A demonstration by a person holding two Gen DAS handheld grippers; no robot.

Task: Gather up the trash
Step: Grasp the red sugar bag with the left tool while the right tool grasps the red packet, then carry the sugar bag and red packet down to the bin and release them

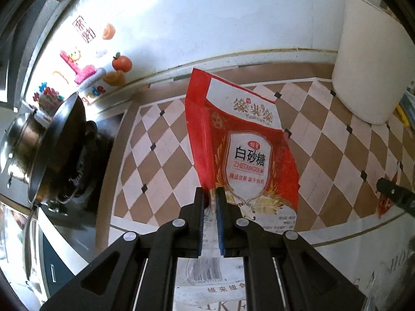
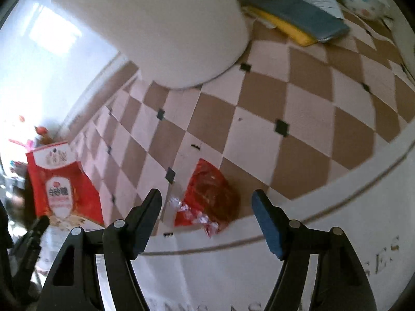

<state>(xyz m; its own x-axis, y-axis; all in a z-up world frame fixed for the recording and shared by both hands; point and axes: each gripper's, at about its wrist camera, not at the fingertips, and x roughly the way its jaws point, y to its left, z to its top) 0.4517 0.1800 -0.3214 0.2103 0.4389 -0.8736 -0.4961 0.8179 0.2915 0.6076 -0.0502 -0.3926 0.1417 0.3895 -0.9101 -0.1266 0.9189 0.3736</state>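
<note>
Sugar bag (image 1: 241,140) stands upright above the checkered mat (image 1: 160,155), pinched at its lower edge by the left gripper (image 1: 210,194). Right gripper (image 2: 206,199) hovers spread wide, tilted down over a crumpled red wrapper (image 2: 210,197) lying on the mat between its fingers.

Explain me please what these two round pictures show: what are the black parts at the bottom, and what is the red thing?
No robot here: a person holds one pair of tongs in each hand, each carrying a wide-angle camera looking along its fingers. In the left picture, the left tongs are shut on a red and white sugar bag, lifted above the checkered mat. In the right picture, the right tongs stand open over a crumpled red wrapper on that mat. A white cylinder stands behind; pots sit at the left.
</note>
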